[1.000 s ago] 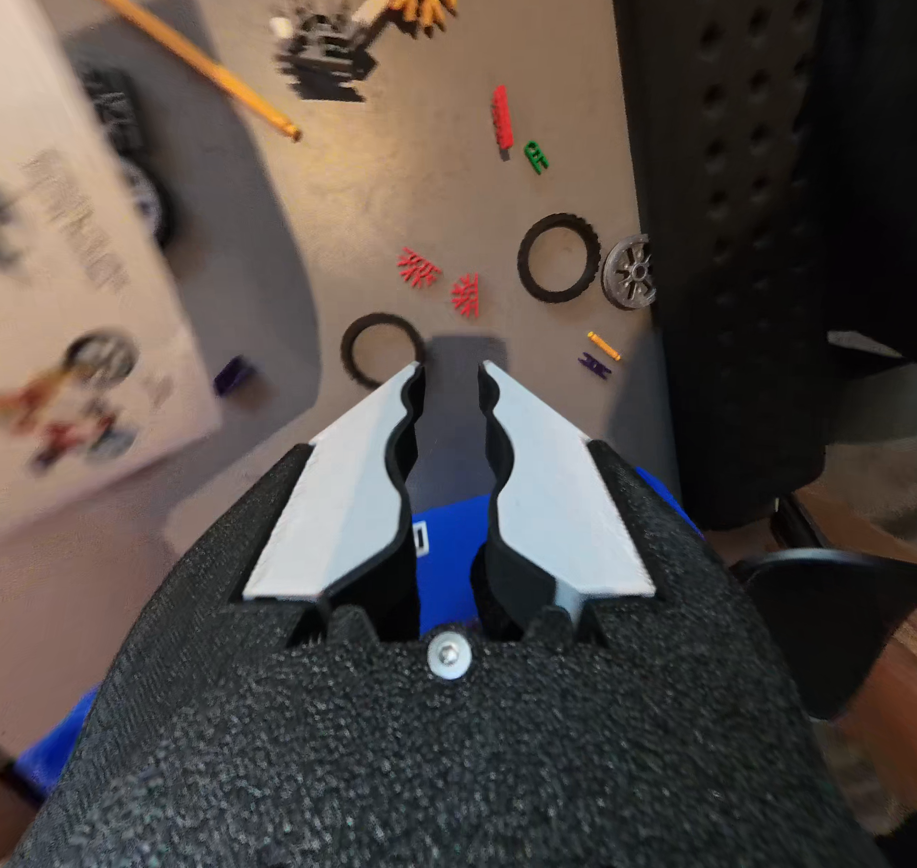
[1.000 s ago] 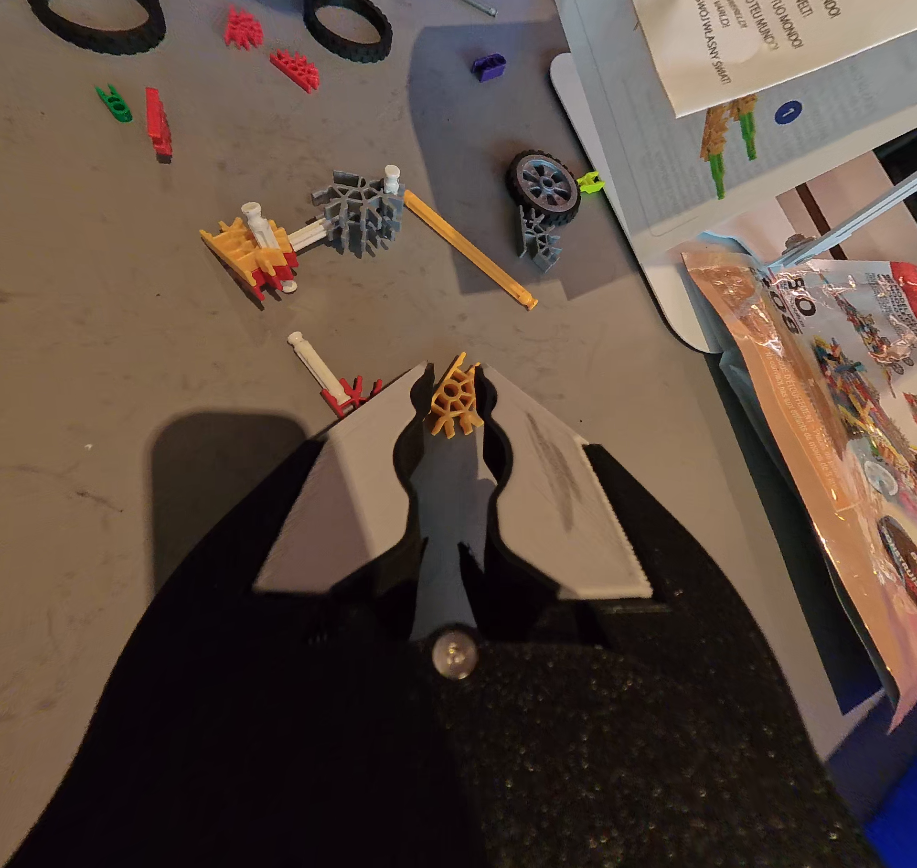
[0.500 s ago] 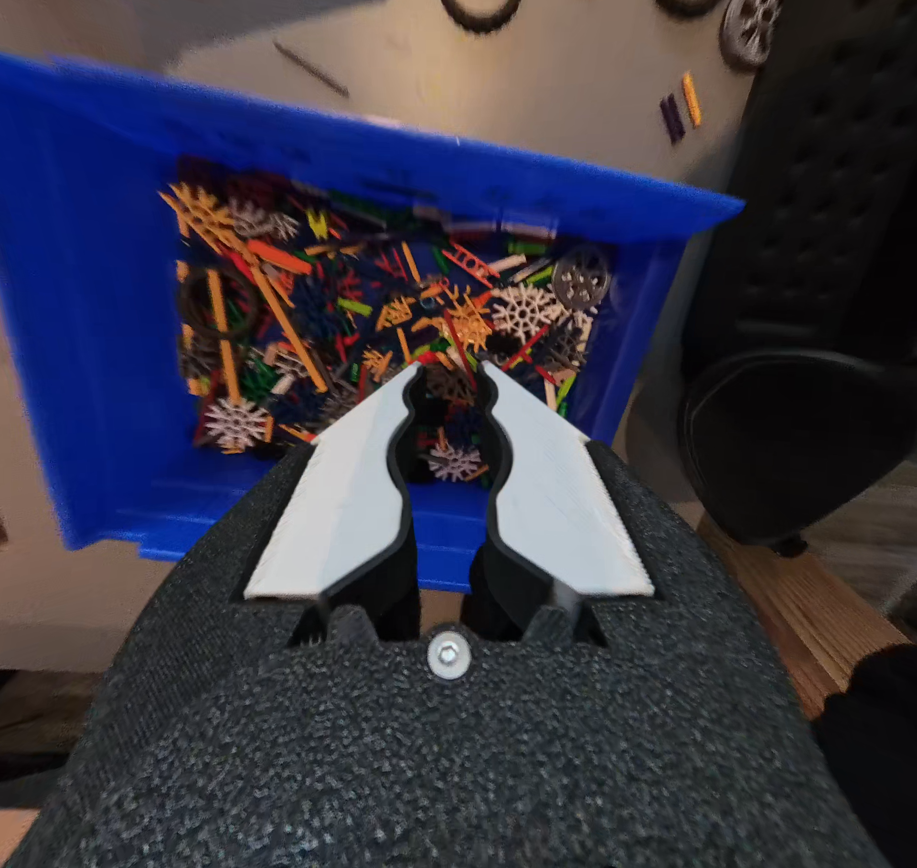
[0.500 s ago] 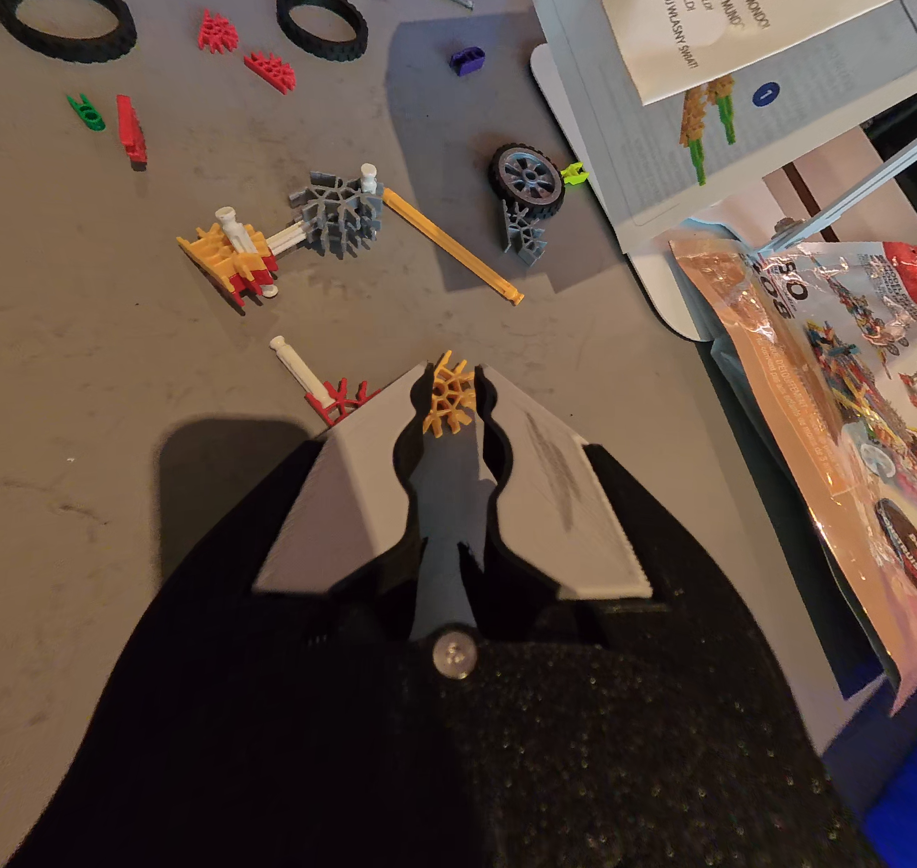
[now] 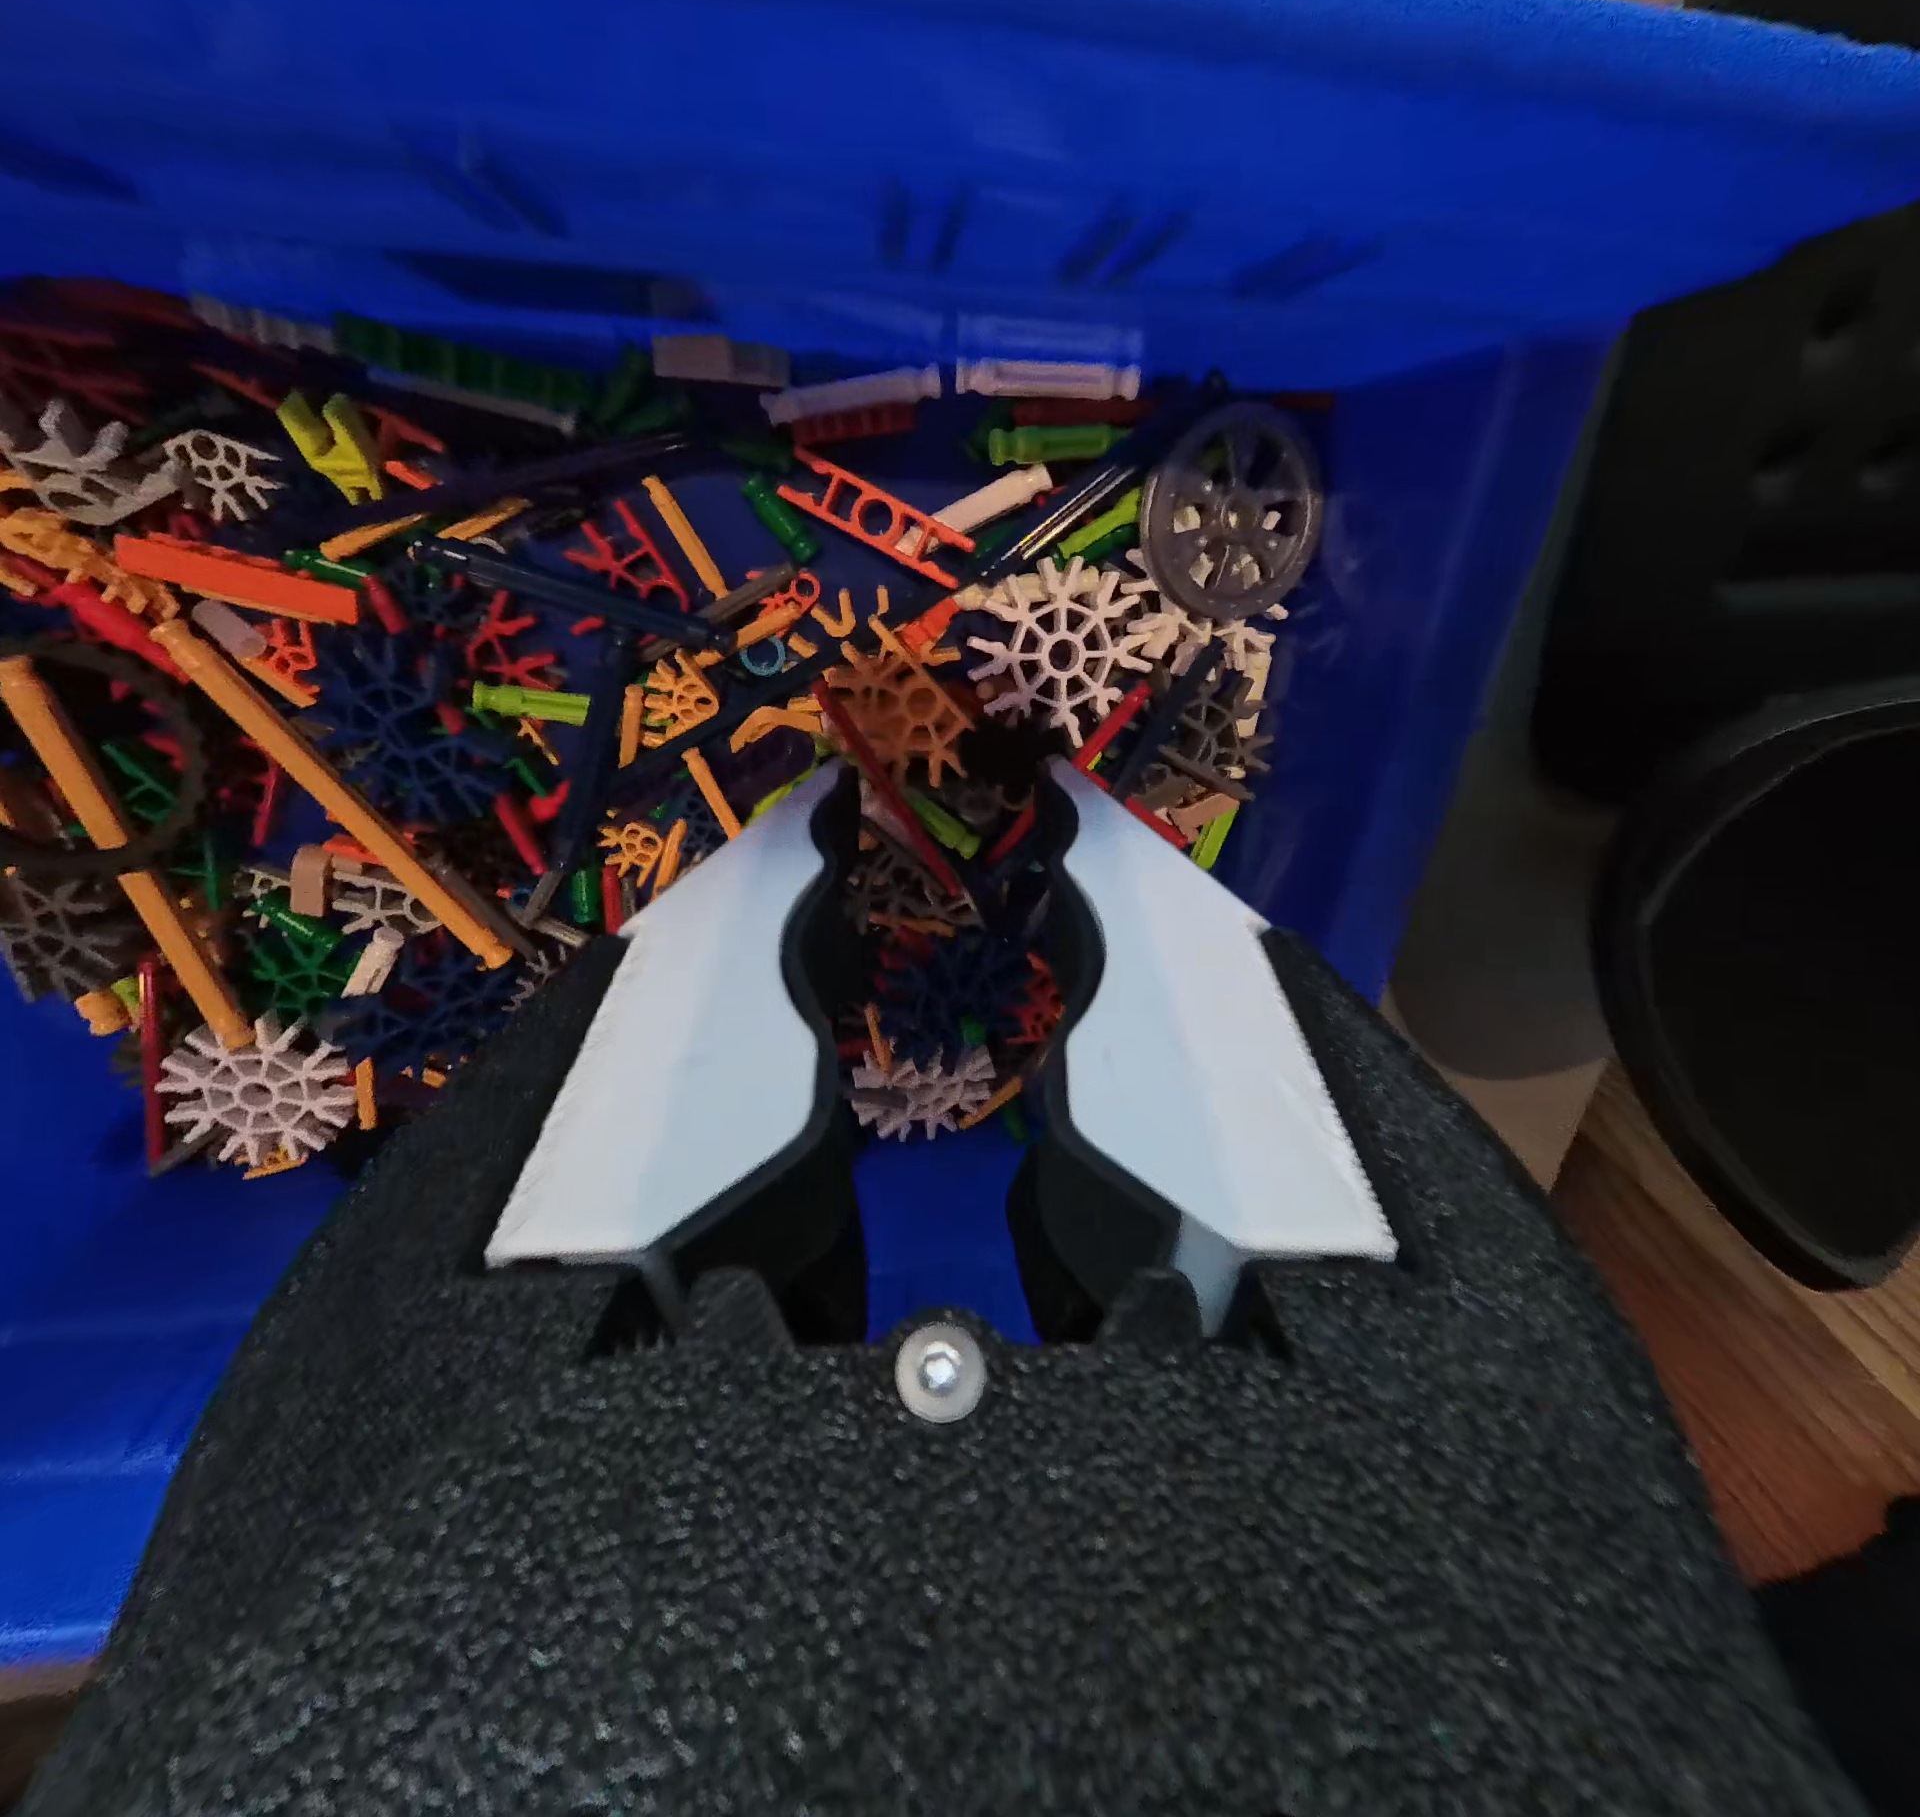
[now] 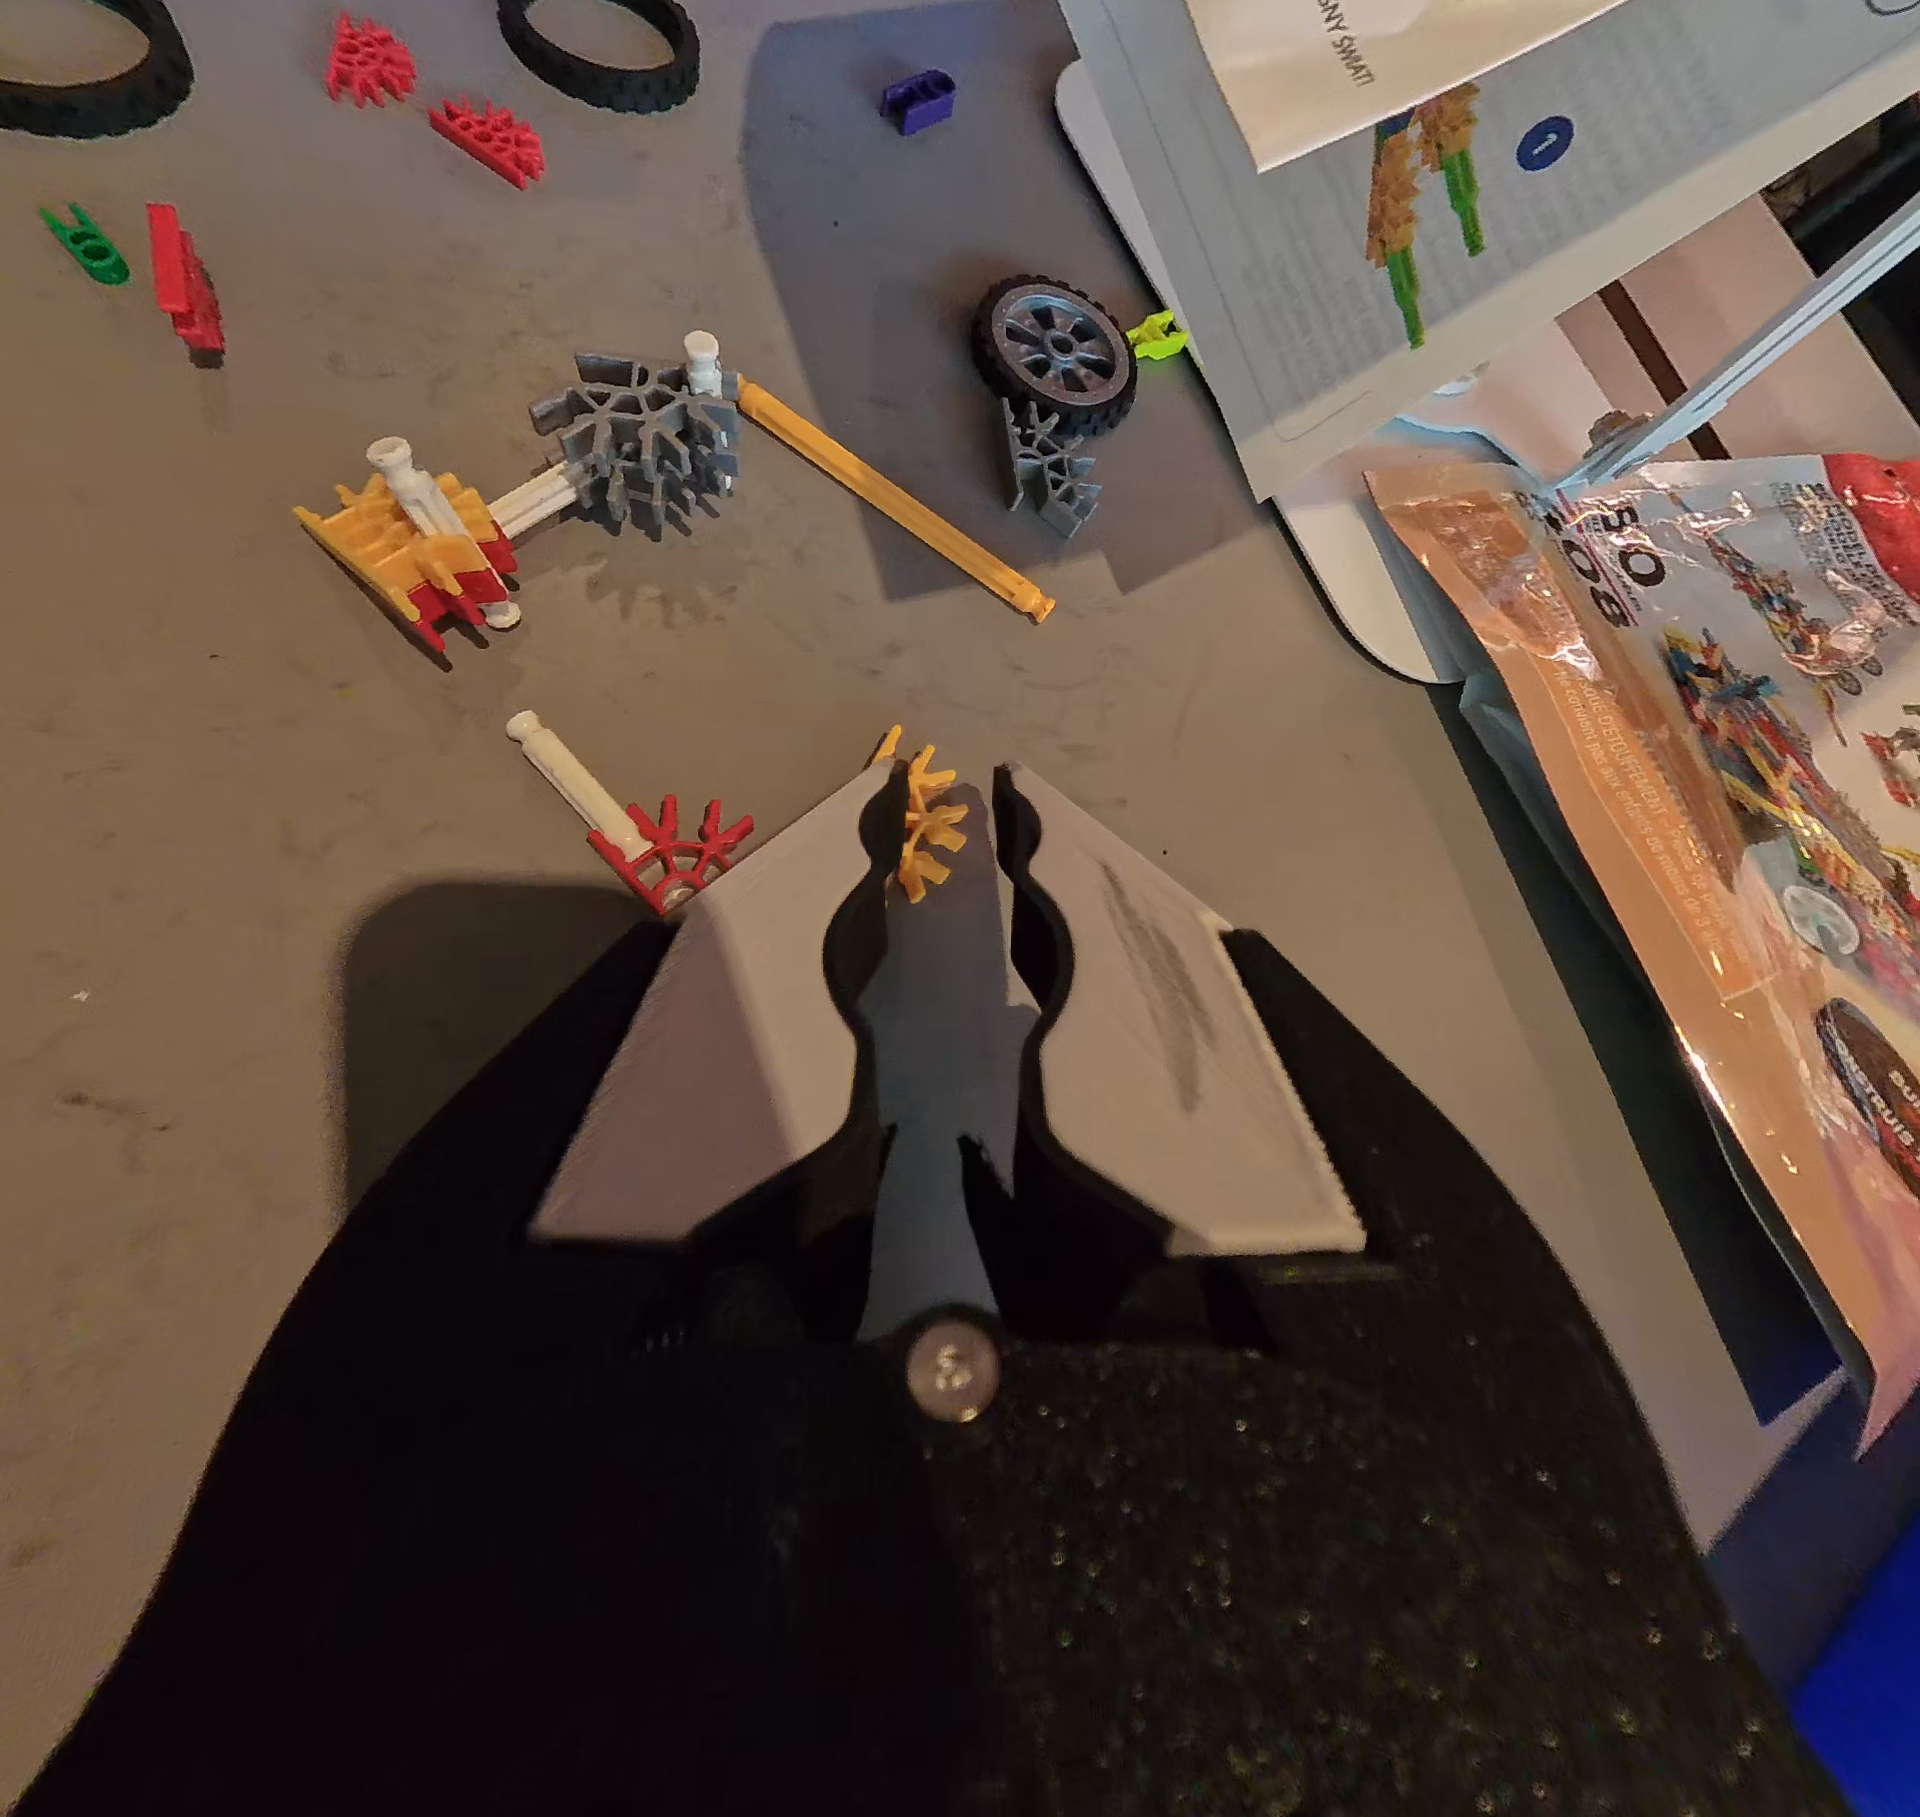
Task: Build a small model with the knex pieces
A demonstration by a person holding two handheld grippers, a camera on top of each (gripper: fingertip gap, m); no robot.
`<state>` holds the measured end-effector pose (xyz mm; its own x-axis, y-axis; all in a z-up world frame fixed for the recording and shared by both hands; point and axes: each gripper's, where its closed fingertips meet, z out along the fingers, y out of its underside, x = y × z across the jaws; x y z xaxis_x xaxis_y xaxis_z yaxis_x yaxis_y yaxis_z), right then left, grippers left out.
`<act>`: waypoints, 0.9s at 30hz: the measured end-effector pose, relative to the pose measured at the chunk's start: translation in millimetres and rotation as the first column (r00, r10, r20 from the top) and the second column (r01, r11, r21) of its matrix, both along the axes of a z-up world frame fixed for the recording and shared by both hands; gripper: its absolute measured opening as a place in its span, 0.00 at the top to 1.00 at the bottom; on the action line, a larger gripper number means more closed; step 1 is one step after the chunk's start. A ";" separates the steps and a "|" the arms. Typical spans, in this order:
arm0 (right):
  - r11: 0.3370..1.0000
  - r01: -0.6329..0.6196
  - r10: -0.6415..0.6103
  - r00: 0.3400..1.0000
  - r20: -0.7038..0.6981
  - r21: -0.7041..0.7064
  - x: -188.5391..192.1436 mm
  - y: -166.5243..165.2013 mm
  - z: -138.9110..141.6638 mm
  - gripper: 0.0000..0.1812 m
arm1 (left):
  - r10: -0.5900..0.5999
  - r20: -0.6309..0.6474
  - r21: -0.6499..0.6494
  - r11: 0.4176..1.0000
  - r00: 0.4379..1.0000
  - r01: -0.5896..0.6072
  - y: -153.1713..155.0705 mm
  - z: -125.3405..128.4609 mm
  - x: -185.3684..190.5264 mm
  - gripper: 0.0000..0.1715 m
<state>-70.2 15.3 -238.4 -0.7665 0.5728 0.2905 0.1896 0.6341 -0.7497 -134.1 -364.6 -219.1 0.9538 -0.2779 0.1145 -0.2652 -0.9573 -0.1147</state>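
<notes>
Over the blue bin [image 5: 935, 136] full of mixed toy building pieces [image 5: 644, 687], the left gripper [image 5: 943, 791] hangs with its jaws apart, holding nothing. On the grey table [image 6: 208, 936], the right gripper [image 6: 940, 780] pinches a yellow connector piece [image 6: 928, 822], just beside a red connector with a white rod [image 6: 644, 822].

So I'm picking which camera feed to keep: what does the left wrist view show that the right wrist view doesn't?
Only the left wrist view shows the blue bin heaped with mixed toy parts, the open left gripper above them, and a spoked wheel.

Only the right wrist view shows the grey table with loose pieces: two tyres, a long yellow rod, a booklet, and the right gripper with a yellow connector between its jaws.

Both show only similar toy parts.
</notes>
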 end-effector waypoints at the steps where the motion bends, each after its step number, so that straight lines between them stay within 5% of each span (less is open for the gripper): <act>1: 1.000 0.003 -0.003 1.000 0.000 0.000 -0.4 0.3 0.1 0.91 | -0.005 0.004 0.004 1.000 1.000 0.005 0.9 -1.8 0.3 0.81; 9: 1.000 0.013 -0.013 1.000 0.007 0.001 -2.0 1.2 -0.9 0.91 | -0.037 0.003 0.036 0.999 0.999 0.037 8.6 -13.8 4.8 0.82; 18: 1.000 0.028 -0.028 1.000 0.010 0.005 -4.4 3.2 -1.9 0.91 | -0.007 -0.007 0.073 0.997 1.000 0.007 10.3 -17.2 -2.4 0.98; 27: 0.999 0.039 -0.039 0.999 0.012 0.008 -6.4 4.8 -2.4 0.92 | 0.032 -0.003 -0.028 0.999 0.999 -0.032 -13.8 -19.0 -10.2 1.00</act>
<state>-76.6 20.0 -240.8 -0.7470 0.6004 0.2855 0.2240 0.6316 -0.7423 -144.4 -378.4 -238.1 0.9624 -0.2438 0.1196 -0.2344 -0.9682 -0.0875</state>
